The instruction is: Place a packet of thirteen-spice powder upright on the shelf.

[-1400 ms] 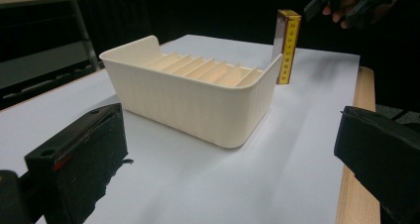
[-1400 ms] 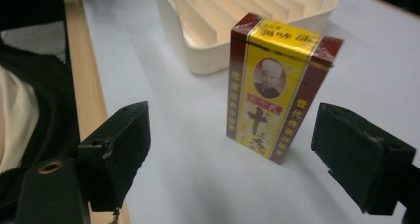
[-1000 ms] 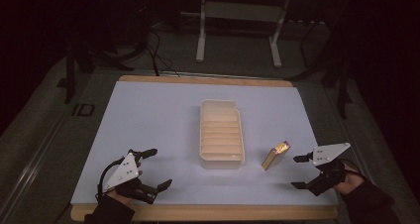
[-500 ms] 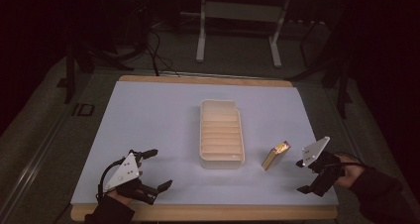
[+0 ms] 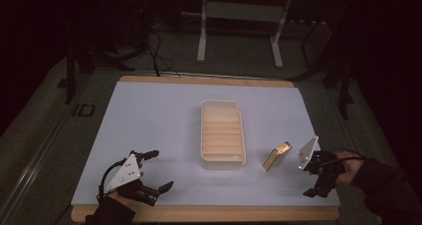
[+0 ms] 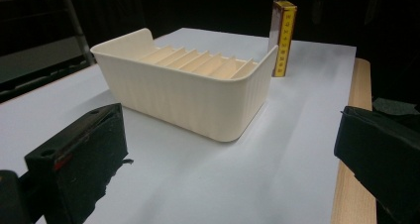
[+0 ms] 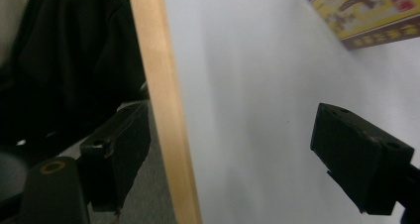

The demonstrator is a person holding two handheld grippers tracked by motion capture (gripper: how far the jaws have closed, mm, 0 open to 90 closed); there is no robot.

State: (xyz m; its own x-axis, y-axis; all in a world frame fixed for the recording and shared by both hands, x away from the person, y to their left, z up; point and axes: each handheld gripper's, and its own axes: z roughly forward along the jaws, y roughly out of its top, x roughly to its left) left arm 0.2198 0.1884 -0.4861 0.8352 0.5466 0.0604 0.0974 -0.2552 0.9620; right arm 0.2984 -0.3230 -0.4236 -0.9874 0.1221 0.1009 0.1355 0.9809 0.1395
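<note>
The cream ribbed plastic tray (image 5: 222, 134) sits on the white-topped wooden table (image 5: 149, 115), near its middle. The yellow-and-brown box (image 5: 276, 156) stands upright just right of the tray's near end, apart from it. The left gripper (image 5: 155, 171) lies near-left of the tray; the right gripper (image 5: 317, 175) lies right of it, beyond the box.

Room dim, surroundings near black; light falls from above onto white table top (image 5: 149, 130), brightest area in high view. Cream tray (image 6: 198, 95) evenly lit, soft shadow at base. Near black jaws blurred in both gripper views. Yellow box (image 7: 371, 11) slightly soft, cut by frame edge. No glare.
</note>
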